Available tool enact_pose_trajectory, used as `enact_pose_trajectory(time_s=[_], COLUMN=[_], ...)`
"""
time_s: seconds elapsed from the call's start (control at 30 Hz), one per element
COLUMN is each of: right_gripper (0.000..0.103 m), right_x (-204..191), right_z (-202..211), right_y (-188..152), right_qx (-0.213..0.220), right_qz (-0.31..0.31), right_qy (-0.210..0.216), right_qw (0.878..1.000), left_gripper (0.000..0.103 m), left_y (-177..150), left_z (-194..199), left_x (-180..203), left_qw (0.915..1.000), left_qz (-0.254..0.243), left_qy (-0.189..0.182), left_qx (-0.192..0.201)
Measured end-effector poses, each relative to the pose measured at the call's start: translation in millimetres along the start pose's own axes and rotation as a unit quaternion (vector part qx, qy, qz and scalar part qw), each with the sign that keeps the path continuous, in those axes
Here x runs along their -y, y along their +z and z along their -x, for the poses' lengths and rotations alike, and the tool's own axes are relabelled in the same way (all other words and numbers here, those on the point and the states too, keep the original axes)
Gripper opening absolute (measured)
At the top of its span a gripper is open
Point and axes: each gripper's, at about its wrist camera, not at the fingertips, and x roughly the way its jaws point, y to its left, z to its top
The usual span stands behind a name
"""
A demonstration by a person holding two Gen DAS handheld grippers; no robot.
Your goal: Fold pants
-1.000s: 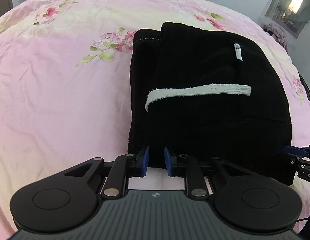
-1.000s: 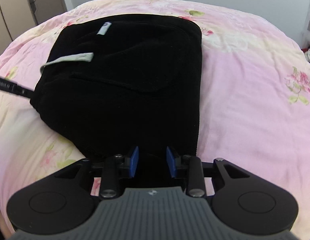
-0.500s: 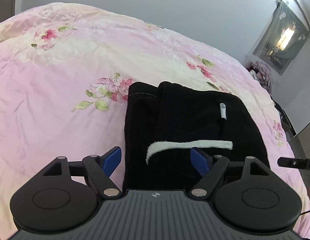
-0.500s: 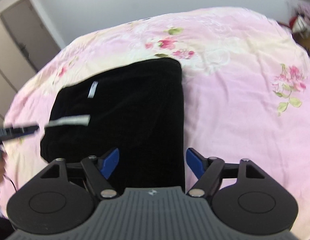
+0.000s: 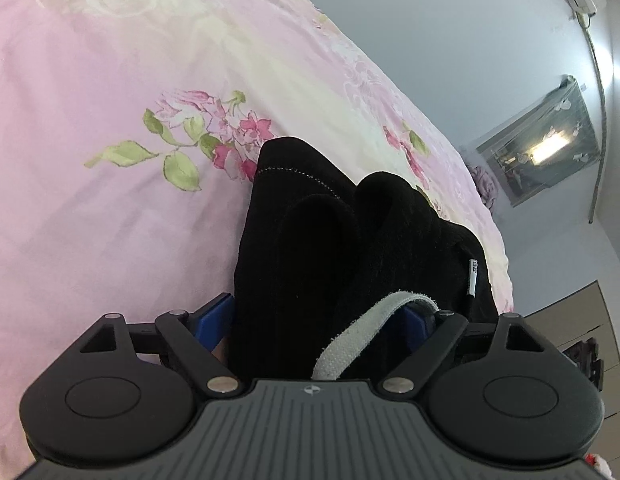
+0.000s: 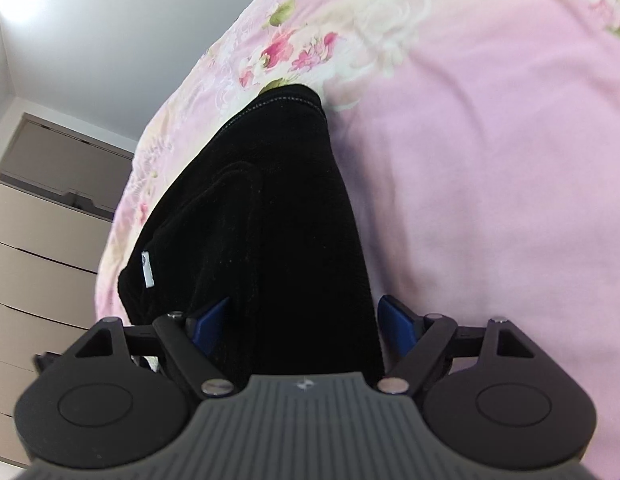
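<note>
Pants [image 5: 341, 240] — black, thick ribbed knit, lying folded into a compact stack on the pink floral bedspread [image 5: 90, 200]. Soft and floppy, moderate weight; layers look prone to sliding apart if lifted by one edge. White drawstring [image 5: 361, 328] hangs loose and could snag.

Left gripper [image 5: 317, 320] has just been opening, now spread wide, the stack's near end between its blue pads. Right gripper [image 6: 300, 324] likewise — jaws just widened, straddling the other side. Pad contact probably none, though the fabric hides it.

Best hold: pinch all layers at the thick folded edge, both sides together.
</note>
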Motion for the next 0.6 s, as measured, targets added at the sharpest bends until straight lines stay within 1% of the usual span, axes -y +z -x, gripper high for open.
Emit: enact_pose_trajectory(time_s=[0.03, 0.07, 0.1, 0.17, 0.2, 0.23, 0.27, 0.33, 0.43, 0.53, 0.6], right_gripper=[0.077, 0.074, 0.072, 0.062, 0.06, 0.055, 0.052, 0.048, 0.045, 0.043, 0.042], right_x=[0.8, 1.5, 2.0, 0.3, -2.5, -6.3, -10.5, -20.4, -37.3, -64.0, -84.9], right_z=[-1.7, -4.0, -5.1, -6.6, -5.3, -0.3, 4.7, 11.4, 26.2, 41.4, 48.7], right_y=[-1.0, -1.1, -1.7, -3.4, -4.6, -7.7, -11.0, -13.7, -17.6, -22.0, -26.2], right_qx=[-0.001, -0.001, -0.002, -0.001, 0.002, 0.005, 0.009, 0.015, 0.023, 0.032, 0.029], right_qz=[0.0, 0.0, 0.0, -0.002, 0.0, 0.006, 0.012, 0.024, 0.038, 0.059, 0.079], right_qy=[0.006, 0.011, 0.014, 0.015, 0.015, 0.012, 0.009, 0.006, 0.003, 0.013, 0.022], right_qw=[1.0, 1.0, 1.0, 1.0, 1.0, 1.0, 1.0, 1.0, 0.999, 0.998, 0.996], left_gripper=[0.1, 0.1, 0.097, 0.089, 0.084, 0.079, 0.076, 0.067, 0.061, 0.059, 0.059], left_y=[-0.5, -0.7, -0.6, -0.2, 0.2, 0.9, 1.5, 4.2, 9.0, 12.7, 15.3], left_z=[-2.9, -5.0, -7.0, -6.9, -5.2, -3.0, 0.2, 6.7, 15.3, 28.2, 41.5], left_x=[-2.8, -4.9, -6.6, -5.1, -2.0, 1.7, 5.8, 10.9, 17.3, 27.9, 32.8], left_qw=[0.9999, 0.9998, 0.9995, 0.9993, 0.9994, 0.9996, 0.9998, 0.9999, 0.9999, 0.9999, 0.9995], left_qz=[0.009, 0.018, 0.026, 0.033, 0.031, 0.028, 0.021, 0.012, 0.007, -0.014, -0.028], left_qy=[-0.007, -0.012, -0.017, -0.018, -0.014, -0.009, -0.005, 0.0, 0.003, 0.008, 0.015], left_qx=[0.0, -0.001, -0.002, 0.002, 0.003, 0.003, 0.001, -0.002, -0.007, -0.006, -0.004])
